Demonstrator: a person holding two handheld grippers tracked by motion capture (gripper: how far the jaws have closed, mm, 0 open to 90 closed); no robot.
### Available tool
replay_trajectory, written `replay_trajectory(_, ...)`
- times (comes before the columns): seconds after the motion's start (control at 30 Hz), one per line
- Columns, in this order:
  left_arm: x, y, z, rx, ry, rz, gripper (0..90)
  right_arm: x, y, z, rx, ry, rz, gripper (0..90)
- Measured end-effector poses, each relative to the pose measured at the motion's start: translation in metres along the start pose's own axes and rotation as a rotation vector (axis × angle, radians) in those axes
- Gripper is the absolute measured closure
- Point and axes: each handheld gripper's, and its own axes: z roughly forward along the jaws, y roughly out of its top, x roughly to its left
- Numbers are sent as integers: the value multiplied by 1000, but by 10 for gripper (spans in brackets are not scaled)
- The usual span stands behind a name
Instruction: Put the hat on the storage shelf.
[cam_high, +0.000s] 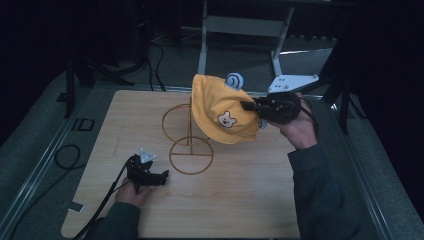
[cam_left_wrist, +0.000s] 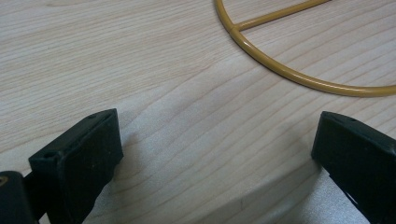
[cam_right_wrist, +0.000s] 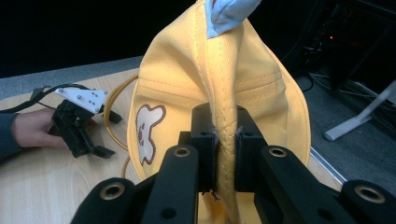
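At the left, the left gripper (cam_high: 159, 176) rests on the table (cam_high: 240, 200) with its jaws spread and nothing between them, just short of the wire stand (cam_high: 190, 135). To the right, the right gripper (cam_high: 249, 106) pinches the brim of the yellow cap (cam_high: 220, 107), held in the air over the stand's upper ring. The hanging step looks to be in hand; next the cap needs lowering squarely onto the ring before release.

Your left gripper (cam_high: 161, 176) sits low at the near left, held in your left hand (cam_high: 131, 194), its fingers (cam_left_wrist: 81, 154) spread wide apart and pointing right. Your right gripper (cam_high: 248, 106) is raised at the far right, pointing left, its fingers (cam_right_wrist: 203, 140) pinched tight, your right hand (cam_high: 299, 129) wrapped under its body
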Motion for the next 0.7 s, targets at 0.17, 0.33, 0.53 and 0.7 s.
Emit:
replay_trajectory(0.17,0,0,0,0,0,0,19,5,6,6,-1,21,-11,822)
replay_trajectory(0.33,0,0,0,-2,1,-1,19,7,11,14,-2,34,-17,822)
replay_trajectory(0.53,0,0,0,-2,0,-2,19,9,19,22,-3,45,-19,822)
replay_trajectory(0.7,0,0,0,-2,0,-2,19,8,25,29,-5,47,-15,822)
